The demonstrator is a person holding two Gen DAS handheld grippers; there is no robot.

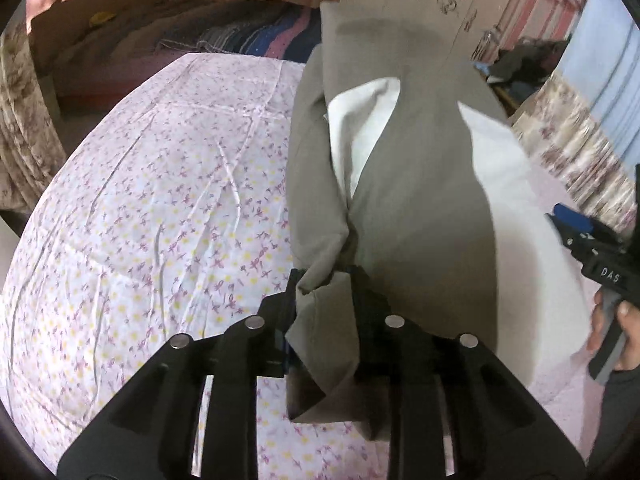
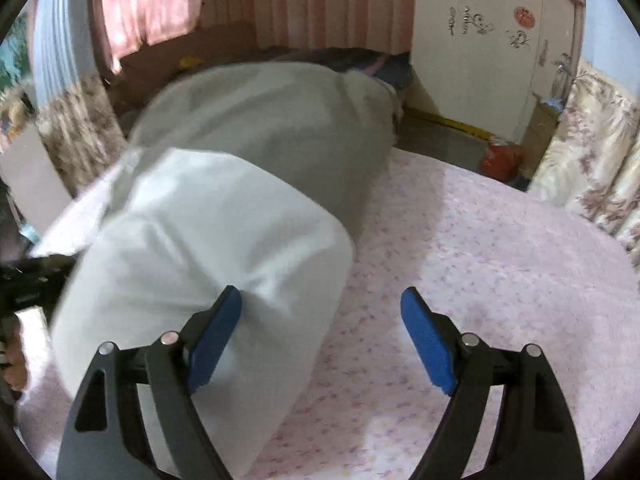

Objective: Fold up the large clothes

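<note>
1. Both grippers work over the bed point(image 1: 140, 184), one flowered sheet across it.
2. One large grey garment point(image 1: 420, 184) with white lining lies lengthwise along the bed's right side, likely mid-fold.
3. Left gripper point(image 1: 324, 312) is clamped on a bunched grey corner, probably to carry it over.
4. Right gripper point(image 2: 322, 332) gapes wide, empty, beside the white lining point(image 2: 192, 240).

Grey-green garment point(image 1: 420, 184) – white lining, pink-flowered bedsheet point(image 1: 160, 184), blue gripper pads point(image 2: 428, 340)
</note>
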